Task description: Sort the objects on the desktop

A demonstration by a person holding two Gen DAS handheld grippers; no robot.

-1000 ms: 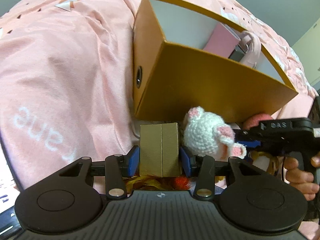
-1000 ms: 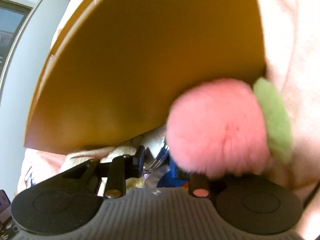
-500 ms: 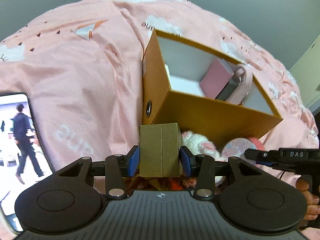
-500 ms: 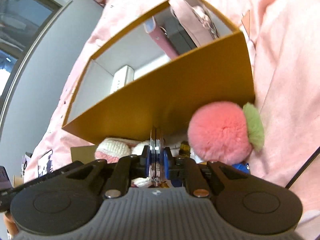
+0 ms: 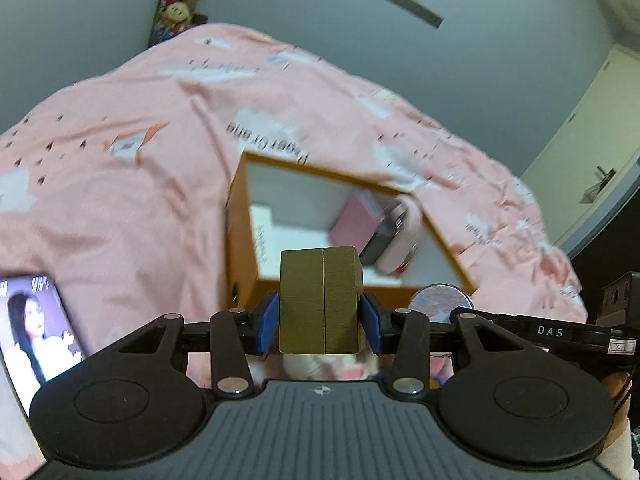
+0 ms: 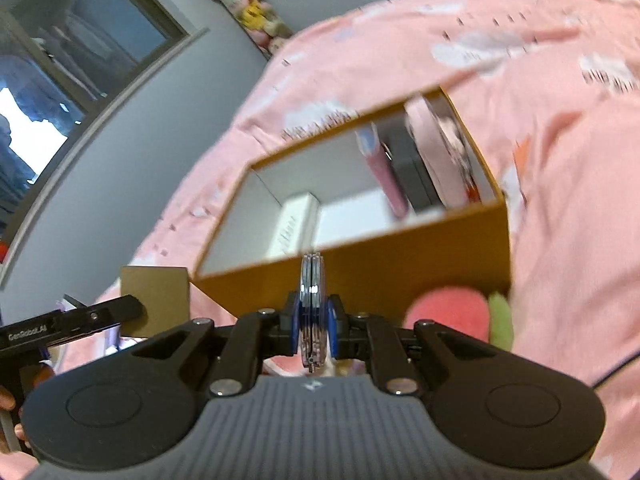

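Left gripper (image 5: 322, 318): jaws clamped on a small gold box (image 5: 320, 300), held upright. Right gripper (image 6: 314, 316): jaws closed on a thin round mirror (image 6: 312, 304), edge-on, its disc upright.

Both loads sit just short of the orange storage box (image 6: 400, 256) on the pink bedspread (image 5: 120, 184), whose open top lies ahead of and below both grippers. Neither is clearly nearer.

Motion blur smears the storage box contents; a pink plush (image 6: 444, 308) against its near wall is partly hidden.

Right gripper (image 6: 314, 322) clamps round compact mirror (image 6: 312, 280) edge-on – open orange box (image 6: 400, 256) beyond.
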